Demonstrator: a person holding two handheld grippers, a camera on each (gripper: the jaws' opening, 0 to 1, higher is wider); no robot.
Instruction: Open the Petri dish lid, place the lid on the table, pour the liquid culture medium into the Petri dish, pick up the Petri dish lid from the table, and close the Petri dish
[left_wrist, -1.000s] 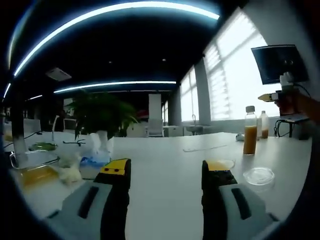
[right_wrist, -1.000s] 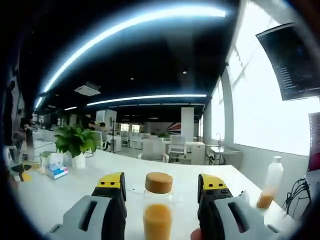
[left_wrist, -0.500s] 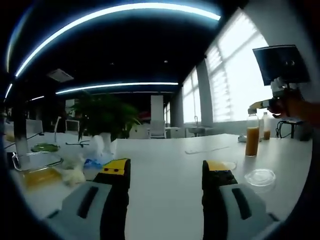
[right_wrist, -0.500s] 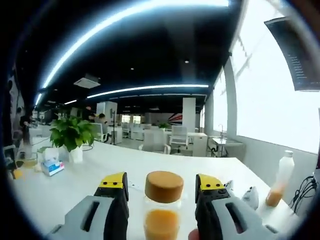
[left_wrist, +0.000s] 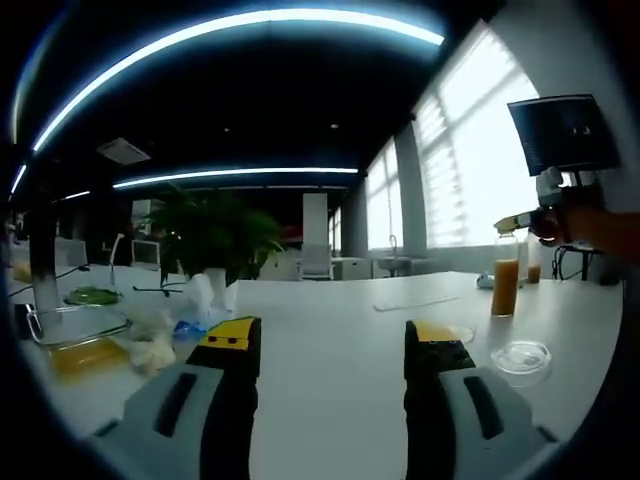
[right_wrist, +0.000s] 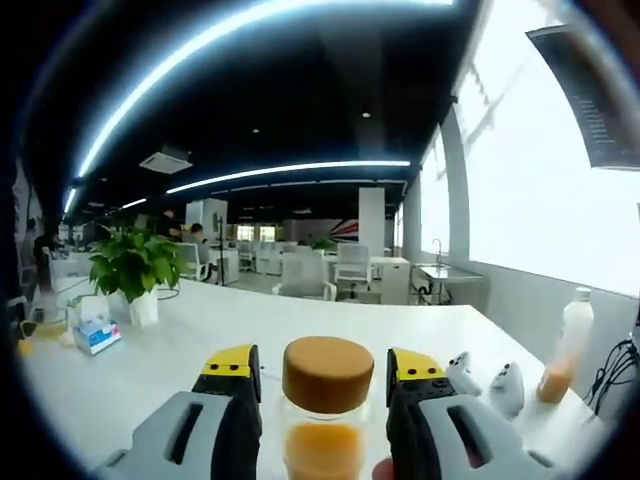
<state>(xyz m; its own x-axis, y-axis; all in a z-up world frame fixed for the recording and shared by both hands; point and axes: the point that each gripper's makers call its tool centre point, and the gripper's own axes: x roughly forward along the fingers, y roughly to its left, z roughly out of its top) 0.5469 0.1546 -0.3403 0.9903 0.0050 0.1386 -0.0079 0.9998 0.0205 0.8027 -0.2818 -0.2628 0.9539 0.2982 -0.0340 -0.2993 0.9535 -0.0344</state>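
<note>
A big white tabletop (left_wrist: 330, 340) carries everything. In the left gripper view, a green potted plant (left_wrist: 213, 232) stands on it toward the far left side, and a glass tray with yellow liquid (left_wrist: 75, 340) sits near the left edge with some crumpled white tissue (left_wrist: 158, 345) beside it. The left gripper (left_wrist: 335, 345) hangs over the near part of the tabletop with its yellow-tipped fingers (left_wrist: 232, 335) spread apart and nothing between them. Behind its right finger sits an open Petri dish (left_wrist: 443, 330) with yellow in it; part of it is hidden. Just to the right, closer to the right edge, the clear Petri dish lid (left_wrist: 522, 356) lies flat on the tabletop, apart from the dish. Farther back on the right, the right gripper (left_wrist: 525, 222) holds up a glass bottle of orange liquid (left_wrist: 505, 283) above the tabletop. In the right gripper view, that same bottle (right_wrist: 327, 440) stands upright between the right gripper's (right_wrist: 325, 365) fingers (right_wrist: 230, 362), which press on its sides, and its round brown cork cap (right_wrist: 328, 373) sticks up between the yellow tips. A fingertip (right_wrist: 381, 468) of the person shows at the bottom. A second bottle with a white cap (right_wrist: 563, 343) and a little orange liquid stands near the far right edge, and two small white controllers (right_wrist: 485, 380) lie close to it. A blue tissue box (right_wrist: 97, 330) sits far off on the left beside the plant (right_wrist: 133, 268).
</note>
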